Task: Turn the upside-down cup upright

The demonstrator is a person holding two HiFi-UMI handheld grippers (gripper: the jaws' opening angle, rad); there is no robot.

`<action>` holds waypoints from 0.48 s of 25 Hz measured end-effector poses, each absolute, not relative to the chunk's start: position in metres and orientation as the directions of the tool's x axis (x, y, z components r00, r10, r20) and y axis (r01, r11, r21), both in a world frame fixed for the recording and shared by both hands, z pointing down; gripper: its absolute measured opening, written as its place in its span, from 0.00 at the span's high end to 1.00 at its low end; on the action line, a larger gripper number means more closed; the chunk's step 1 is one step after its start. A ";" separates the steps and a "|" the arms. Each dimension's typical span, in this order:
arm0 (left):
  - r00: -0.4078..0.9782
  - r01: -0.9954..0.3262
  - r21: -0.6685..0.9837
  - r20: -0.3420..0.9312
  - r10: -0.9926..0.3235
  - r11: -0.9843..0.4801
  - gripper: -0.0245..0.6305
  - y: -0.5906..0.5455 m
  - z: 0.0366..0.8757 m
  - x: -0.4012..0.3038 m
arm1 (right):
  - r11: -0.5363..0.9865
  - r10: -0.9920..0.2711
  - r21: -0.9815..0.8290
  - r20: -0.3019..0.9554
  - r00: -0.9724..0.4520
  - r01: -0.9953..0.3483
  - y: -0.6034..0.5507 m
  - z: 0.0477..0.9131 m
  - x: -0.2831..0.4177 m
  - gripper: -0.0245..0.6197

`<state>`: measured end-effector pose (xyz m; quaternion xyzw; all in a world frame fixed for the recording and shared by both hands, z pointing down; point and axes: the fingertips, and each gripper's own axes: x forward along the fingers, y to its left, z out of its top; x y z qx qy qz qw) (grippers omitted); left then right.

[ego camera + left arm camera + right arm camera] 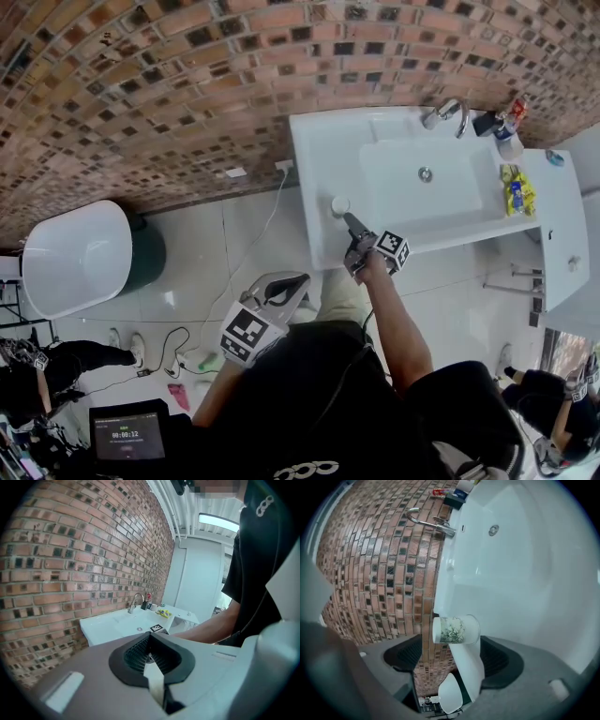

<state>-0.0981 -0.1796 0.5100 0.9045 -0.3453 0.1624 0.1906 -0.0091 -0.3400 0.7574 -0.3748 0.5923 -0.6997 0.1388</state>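
Cup [340, 205] mouth-down at the worktop [314, 178] corner, right hand-held gripper [351, 221] released beside it

The cup stands inverted on the white vanity worktop. In the head view it is at the front-left corner, left of the sunken basin [422, 187] and close to the worktop's edge. Its long axis runs straight up from the surface. The wide rim lies flat on the worktop and the closed, narrower base faces the ceiling, showing from above as a small white disc. The right gripper view is rolled onto its side, so there the cup [455, 630] juts out sideways from the white surface, with a print of green leaves on its wall.

The right hand-held gripper reaches out over the worktop's front edge, pointing a little downward at the cup. Its jaws stand wide apart, released. The cup is just ahead of the gap and in line with it, and neither pad touches it.

The left hand-held gripper [302, 279] hangs off the worktop, above the tiled floor [234, 244], close to the person's body and well apart from the cup. Its jaw tips meet, clenched on nothing.

Behind the basin a chrome tap [448, 112] rises against the brick wall [141, 94]. A few bottles [506, 131] stand beside it, and a yellow packet [516, 192] lies to the right of the basin.
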 end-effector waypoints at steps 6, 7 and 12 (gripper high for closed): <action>0.716 -0.683 0.238 0.407 -0.568 -0.691 0.94 -0.167 0.504 -0.106 | -0.132 -0.640 -0.964 0.260 -0.723 -0.231 -0.310 0.712 0.005 0.45; 0.717 -0.682 0.237 0.404 -0.568 -0.692 0.94 -0.164 0.503 -0.108 | -0.114 -0.645 -0.965 0.253 -0.721 -0.237 -0.304 0.705 0.010 0.47; 0.733 -0.666 0.234 0.379 -0.564 -0.709 0.94 -0.146 0.499 -0.115 | -0.065 -0.707 -0.973 0.201 -0.678 -0.222 -0.273 0.680 0.032 0.77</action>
